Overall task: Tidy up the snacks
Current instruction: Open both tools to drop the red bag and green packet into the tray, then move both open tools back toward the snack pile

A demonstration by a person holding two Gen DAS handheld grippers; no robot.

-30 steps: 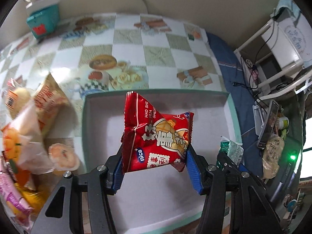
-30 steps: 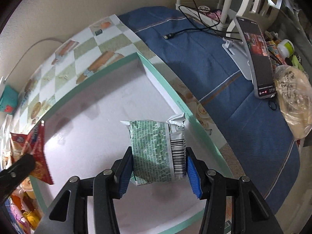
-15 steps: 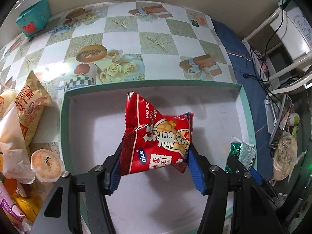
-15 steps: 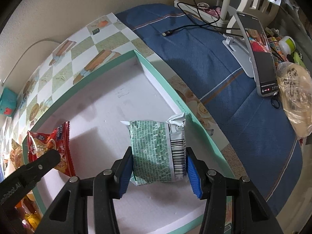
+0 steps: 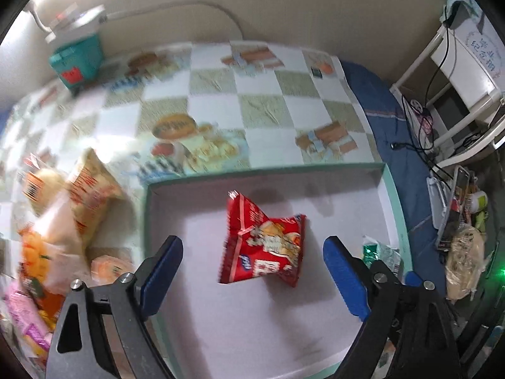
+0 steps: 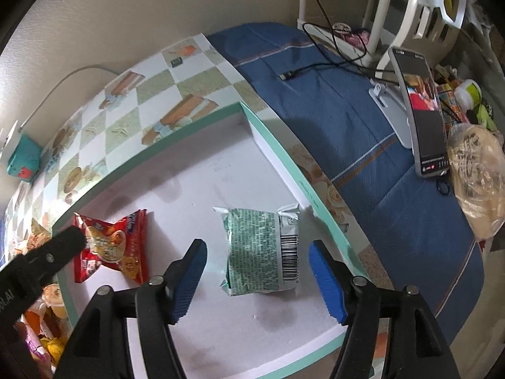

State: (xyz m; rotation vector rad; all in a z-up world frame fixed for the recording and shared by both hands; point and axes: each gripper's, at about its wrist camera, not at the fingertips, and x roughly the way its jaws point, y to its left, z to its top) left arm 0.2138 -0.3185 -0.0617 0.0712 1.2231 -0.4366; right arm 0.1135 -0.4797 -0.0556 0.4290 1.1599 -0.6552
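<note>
Left wrist view: tray [image 5: 391, 189] holds red packet [image 5: 263, 246], green packet [image 6: 263, 252] — left gripper [image 5: 252, 278], right gripper [image 6: 257, 279] both spread apart.

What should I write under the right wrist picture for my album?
Open right gripper above a green snack packet in the white box, red packet nearby.

blur: left-view tablecloth [image 5: 221, 101] | cut off: snack pile [image 5: 47, 252] | unreadable: red packet [image 5: 263, 246] print
</note>
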